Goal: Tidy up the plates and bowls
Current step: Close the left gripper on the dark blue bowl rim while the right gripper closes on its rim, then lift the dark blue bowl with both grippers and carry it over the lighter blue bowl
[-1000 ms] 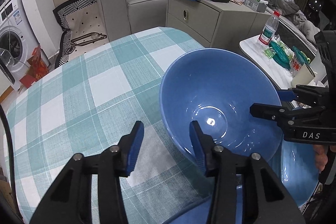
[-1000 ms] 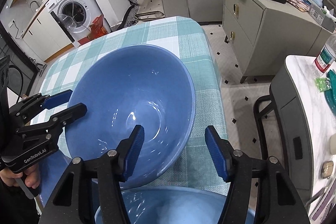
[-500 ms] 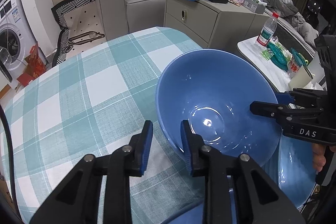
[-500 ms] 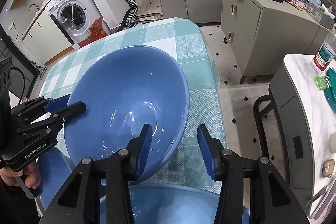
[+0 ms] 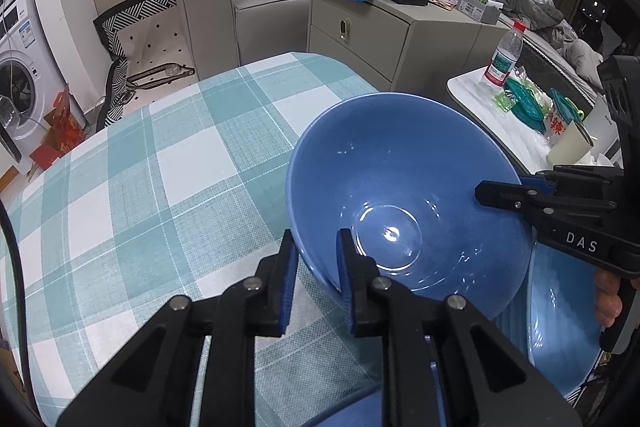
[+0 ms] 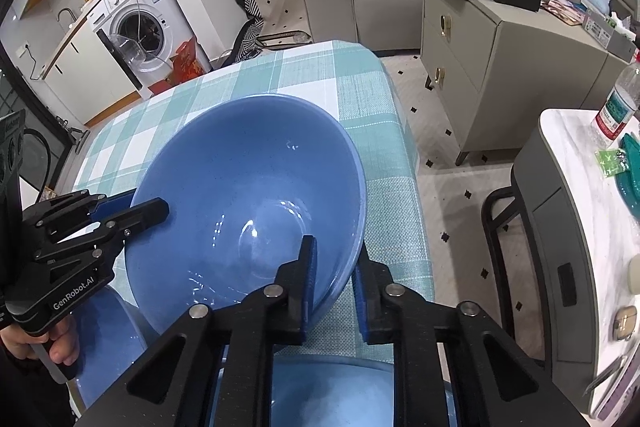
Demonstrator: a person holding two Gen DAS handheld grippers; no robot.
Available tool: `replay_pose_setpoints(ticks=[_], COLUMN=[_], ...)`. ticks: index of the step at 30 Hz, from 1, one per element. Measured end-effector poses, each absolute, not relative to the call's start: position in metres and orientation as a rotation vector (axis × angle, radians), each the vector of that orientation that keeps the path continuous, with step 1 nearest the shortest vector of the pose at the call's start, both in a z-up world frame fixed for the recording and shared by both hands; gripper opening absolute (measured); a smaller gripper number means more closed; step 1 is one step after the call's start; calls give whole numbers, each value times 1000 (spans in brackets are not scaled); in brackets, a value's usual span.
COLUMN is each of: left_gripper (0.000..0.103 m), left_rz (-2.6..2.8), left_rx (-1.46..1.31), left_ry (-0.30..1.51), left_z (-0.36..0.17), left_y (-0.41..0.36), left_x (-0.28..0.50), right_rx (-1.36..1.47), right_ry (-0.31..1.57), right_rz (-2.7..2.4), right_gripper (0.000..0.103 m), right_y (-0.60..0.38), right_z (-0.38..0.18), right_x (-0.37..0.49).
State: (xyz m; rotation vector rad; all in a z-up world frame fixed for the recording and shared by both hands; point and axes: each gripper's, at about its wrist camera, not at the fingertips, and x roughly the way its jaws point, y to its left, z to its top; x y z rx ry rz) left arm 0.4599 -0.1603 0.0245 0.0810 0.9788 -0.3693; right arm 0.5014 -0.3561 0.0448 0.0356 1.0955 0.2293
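Both sets of fingers have just squeezed shut on the big blue bowl [image 5: 404, 203]: left gripper [image 5: 316, 281] on its left rim, right gripper [image 6: 334, 285] on its right rim. It sits tilted over the checked surface [image 5: 160, 179], so I think lifting comes next.

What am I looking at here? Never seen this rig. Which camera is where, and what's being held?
There is no robot: a person holds a two-finger gripper in each hand, with a fisheye camera on each looking forward along its fingers. One picture is the left gripper's view, the other the right's, so each shows its own black arms at the bottom and the other gripper at the side.

The left gripper and the right gripper grip opposite sides of one large blue bowl. Both sets of jaws have just been closing and now pinch the rim, one blue pad inside the bowl and one outside.

Beneath is a table with a teal and white checked cloth. More blue dishes sit near the bottom edge of each picture. A hand shows on the left gripper's handle.
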Motion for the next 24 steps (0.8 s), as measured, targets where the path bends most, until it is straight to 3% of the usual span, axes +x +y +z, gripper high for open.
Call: replay_pose_setpoints(ticks=[24], left_gripper=[15], left_rz=[-367], left_rx=[76], left_ry=[960], left_z=[35], left_y=[-157], left_x=[455], right_rx=[61], right_ry=[1101], right_rz=[239], right_gripper=[16], right_y=[-359], right_z=[44], right_x=[499])
